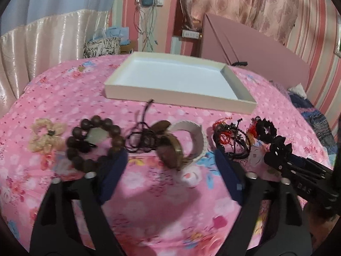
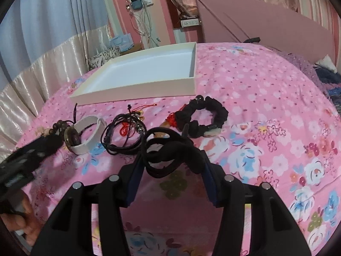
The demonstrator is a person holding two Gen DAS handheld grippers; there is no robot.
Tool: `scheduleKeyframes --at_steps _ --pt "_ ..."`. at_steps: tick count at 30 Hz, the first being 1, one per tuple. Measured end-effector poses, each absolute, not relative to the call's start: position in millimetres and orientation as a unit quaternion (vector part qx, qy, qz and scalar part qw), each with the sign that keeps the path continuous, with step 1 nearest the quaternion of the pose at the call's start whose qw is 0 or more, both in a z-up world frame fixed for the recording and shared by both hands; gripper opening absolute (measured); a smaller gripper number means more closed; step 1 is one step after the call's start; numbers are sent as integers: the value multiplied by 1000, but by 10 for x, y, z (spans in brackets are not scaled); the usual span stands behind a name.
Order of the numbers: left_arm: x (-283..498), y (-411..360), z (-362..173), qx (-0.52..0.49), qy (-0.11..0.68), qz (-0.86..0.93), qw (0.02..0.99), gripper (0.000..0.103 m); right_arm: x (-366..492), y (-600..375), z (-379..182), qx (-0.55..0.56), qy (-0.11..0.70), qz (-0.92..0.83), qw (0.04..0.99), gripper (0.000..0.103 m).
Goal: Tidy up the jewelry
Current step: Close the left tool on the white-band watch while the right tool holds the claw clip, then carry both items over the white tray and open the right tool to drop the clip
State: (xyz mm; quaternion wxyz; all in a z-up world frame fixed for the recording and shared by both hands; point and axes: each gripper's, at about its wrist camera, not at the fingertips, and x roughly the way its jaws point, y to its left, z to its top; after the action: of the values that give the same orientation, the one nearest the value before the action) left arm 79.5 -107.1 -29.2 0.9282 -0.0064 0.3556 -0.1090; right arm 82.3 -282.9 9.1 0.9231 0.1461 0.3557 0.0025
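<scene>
Between the right tool's (image 2: 170, 149) pressing pads sits a black band (image 2: 168, 155); left tool (image 1: 170, 155) spread around the white bangle (image 1: 195, 138).

I'm in a bedroom at home. Under me lies a bed (image 2: 266, 98) spread with a pink flowered sheet, its pink headboard (image 2: 277, 23) against a striped pink wall (image 1: 319, 49). Patterned curtains (image 1: 245, 2) hang behind; a satin drape (image 1: 42, 40) hangs left. Charging cables (image 1: 147, 27) dangle from a wall socket.
</scene>
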Motion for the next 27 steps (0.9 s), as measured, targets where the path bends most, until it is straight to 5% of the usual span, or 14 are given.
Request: scheduleKeyframes --at_steps 2,5,12,15,20,27 --pt "829 -1121 -356 -6 369 -106 924 53 817 -2793 104 138 353 4 925 52" --pt "888 -1155 -450 -16 387 -102 916 39 817 -2749 112 129 350 5 928 52" --pt "950 -1201 -483 -16 386 -95 917 37 811 -2787 92 143 349 15 926 52" --pt "991 -1156 -491 -29 389 -96 916 21 809 -2784 92 142 348 15 927 52" --pt "989 -1051 -481 -43 388 -111 914 12 794 -2778 97 139 347 14 928 51" --pt "810 -903 -440 -53 382 -130 913 10 738 -2778 142 140 328 13 934 50"
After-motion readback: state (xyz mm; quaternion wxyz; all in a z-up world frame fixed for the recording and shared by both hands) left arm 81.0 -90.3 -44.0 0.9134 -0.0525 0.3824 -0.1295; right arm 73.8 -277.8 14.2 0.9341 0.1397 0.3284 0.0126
